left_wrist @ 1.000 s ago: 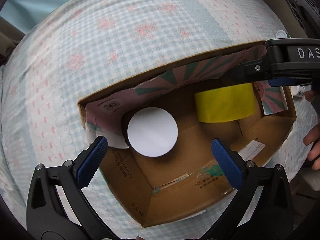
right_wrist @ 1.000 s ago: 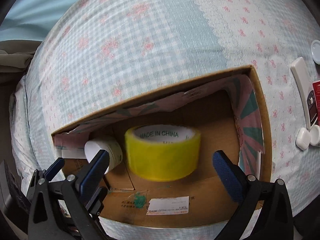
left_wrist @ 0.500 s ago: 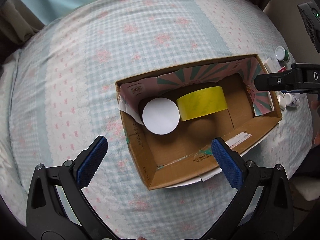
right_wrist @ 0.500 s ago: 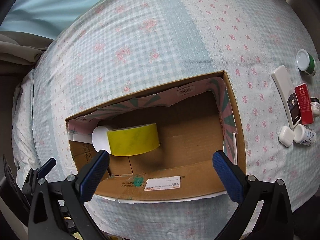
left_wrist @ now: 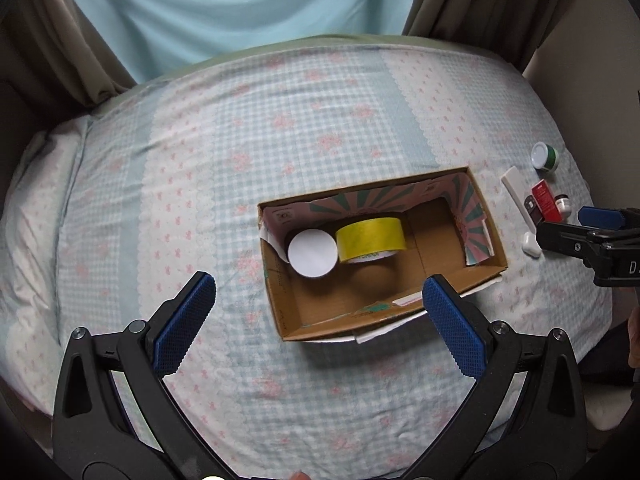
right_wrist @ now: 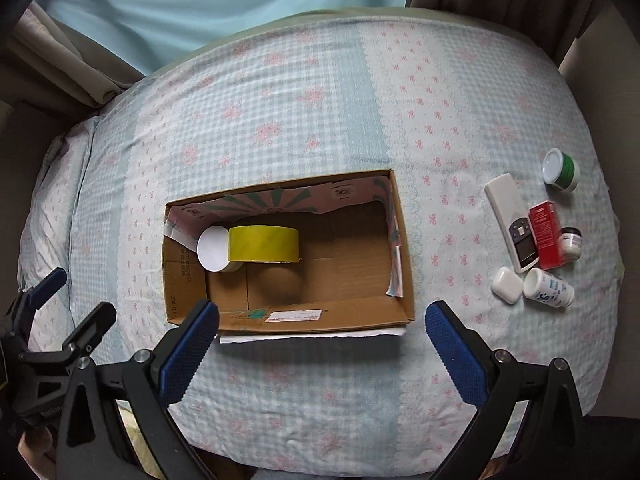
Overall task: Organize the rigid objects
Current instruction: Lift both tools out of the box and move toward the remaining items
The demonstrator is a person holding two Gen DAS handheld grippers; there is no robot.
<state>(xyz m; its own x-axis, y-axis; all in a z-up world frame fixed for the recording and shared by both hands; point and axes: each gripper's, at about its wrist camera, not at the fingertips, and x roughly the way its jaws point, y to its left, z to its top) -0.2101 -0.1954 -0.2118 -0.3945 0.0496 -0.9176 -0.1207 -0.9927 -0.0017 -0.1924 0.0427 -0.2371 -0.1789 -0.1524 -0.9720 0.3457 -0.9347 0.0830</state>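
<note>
Bed with blue-and-pink checked cover carries everything. Open cardboard box sits near the middle of the bed, toward its near edge, long side running left to right.

Inside the box, at its left end against the far wall: a white round-lidded container and a yellow tape roll standing on edge, the two touching. Rest of the box floor is bare cardboard. Same pair in the left wrist view: white container, tape roll, box.

Loose things lie grouped near the right edge of the bed, well apart from the box: green jar with white lid, white remote, red box just beside the remote, small dark-topped jar, white earbud case, white pill bottle on its side.

Left tongs: blue pads wide apart, holding nothing, hanging above the near side of the bed with the box between and beyond them. Right tongs: pads wide apart, holding nothing, over the near edge of the box. Right tongs also show at the right rim of the left wrist view, near the loose group.
</note>
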